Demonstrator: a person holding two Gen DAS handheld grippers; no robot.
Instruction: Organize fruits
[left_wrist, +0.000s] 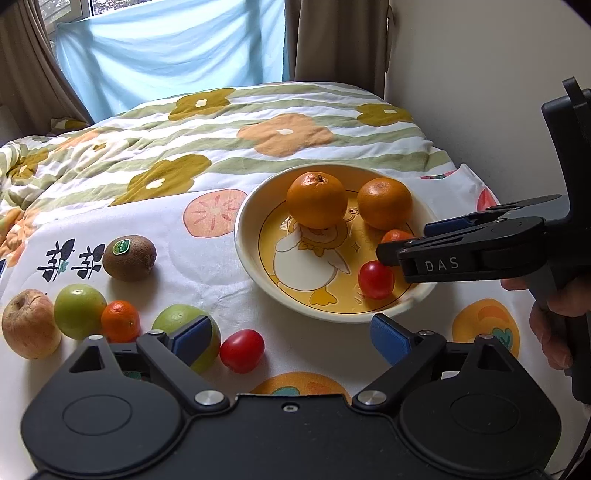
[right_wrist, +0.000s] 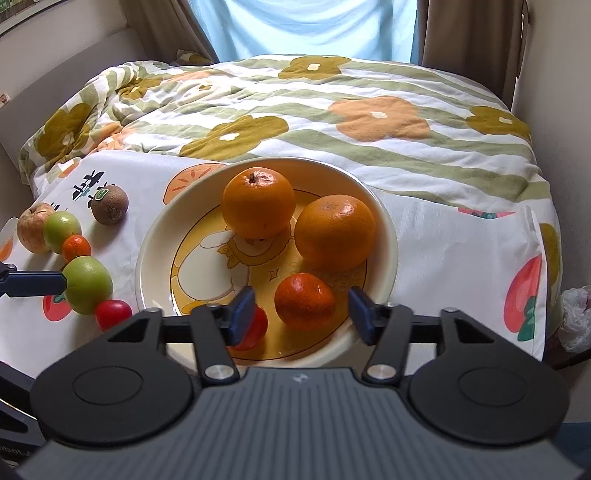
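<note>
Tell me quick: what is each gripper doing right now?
Left gripper: open, holding nothing, above the cloth beside the plate.
Right gripper: open, holding nothing, over the plate near a small orange.

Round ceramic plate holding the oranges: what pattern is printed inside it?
A white cartoon duck on yellow, cream rim; clearest in the right wrist view.

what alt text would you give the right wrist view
An open gripper hovers over a yellow duck plate holding two oranges, a small mandarin and a cherry tomato. To the left, on a fruit-print cloth, lie a kiwi, an apple, two green fruits, another mandarin and another tomato.
</note>
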